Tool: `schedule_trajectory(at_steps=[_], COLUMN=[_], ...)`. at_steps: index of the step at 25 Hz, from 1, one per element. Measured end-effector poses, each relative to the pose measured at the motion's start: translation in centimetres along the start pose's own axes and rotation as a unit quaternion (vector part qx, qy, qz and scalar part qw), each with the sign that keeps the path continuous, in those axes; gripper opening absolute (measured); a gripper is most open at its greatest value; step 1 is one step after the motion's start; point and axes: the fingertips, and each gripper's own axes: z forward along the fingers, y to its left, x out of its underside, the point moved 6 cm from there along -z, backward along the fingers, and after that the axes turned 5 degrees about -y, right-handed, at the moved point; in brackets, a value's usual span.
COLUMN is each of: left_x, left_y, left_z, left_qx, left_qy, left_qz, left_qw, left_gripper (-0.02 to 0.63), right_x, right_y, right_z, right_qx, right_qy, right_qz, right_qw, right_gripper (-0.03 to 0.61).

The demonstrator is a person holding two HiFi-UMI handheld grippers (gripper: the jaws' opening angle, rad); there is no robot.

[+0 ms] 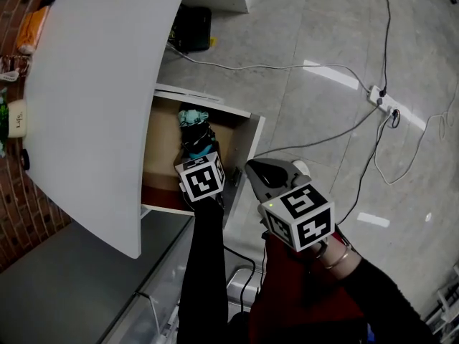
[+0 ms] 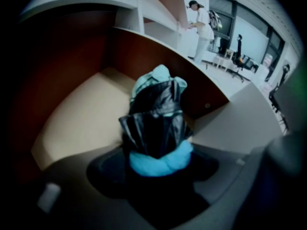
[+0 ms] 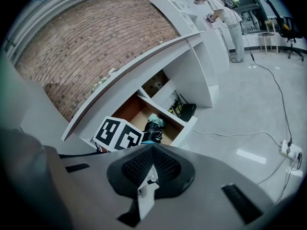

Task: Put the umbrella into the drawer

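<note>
1. L gripper (image 1: 201, 160): jaws stand wide, folded black umbrella with a pale-teal far end and a bright-blue near end (image 2: 156, 123) sits between them; pads don't look pressed on it. R gripper (image 3: 152, 150): jaws closed together, nothing between them
2. Far left, head view: red-brown brick wall (image 1: 21, 213), small items on a ledge there, too blurred to name
3. Next: broad curved white desk top (image 1: 93, 84), overhangs most of the pulled-out white drawer with a tan wood floor (image 1: 161, 153)
4. Drawer is open. Umbrella (image 1: 195, 131) is inside it, in the half nearer the white front panel, lying lengthwise along that panel, blue end toward L gripper, teal end away. Can't tell if it rests fully on the drawer floor
5. L gripper points steeply down into the drawer, its marker cube over the drawer's near edge, black sleeve behind it
6. Just right of it, outside the drawer: R gripper (image 1: 262, 172), held by a hand with a bracelet, above the floor beside the front panel, apart from the umbrella
7. Above the drawer: black bag in a white cubby (image 1: 192, 27)
8. Right: glossy grey tiled floor (image 1: 323, 63), black and white cables across it to a white power strip (image 1: 384, 100)
9. Bkgd, gripper views: person in white top (image 3: 220, 8) stands at a far counter
</note>
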Motion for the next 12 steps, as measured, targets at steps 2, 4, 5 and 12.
schedule_trajectory(at_steps=[2,4,5,12], left_x=[0.0,0.1,0.2,-0.2], left_y=[-0.1,-0.2,-0.3,-0.8], left_z=[0.0,-0.1,-0.3,-2.2], left_qx=[0.004,0.009,0.012,0.021], left_qy=[0.001,0.003,0.003,-0.019], left_qz=[-0.002,-0.007,-0.01,-0.026], left_qw=[1.0,0.9999,0.9999,0.9993], left_gripper=[0.322,0.325,0.327,0.327], right_x=[0.1,0.2,0.3,-0.1], right_y=[-0.1,-0.3,-0.3,-0.6], right_z=[-0.2,-0.4,-0.5,-0.9], right_qx=[0.0,0.0,0.0,-0.007], right_qy=[-0.001,-0.001,-0.002,-0.004], right_qz=[0.002,0.004,0.005,0.015], right_qw=[1.0,1.0,1.0,1.0], right_gripper=[0.002,0.002,0.002,0.002])
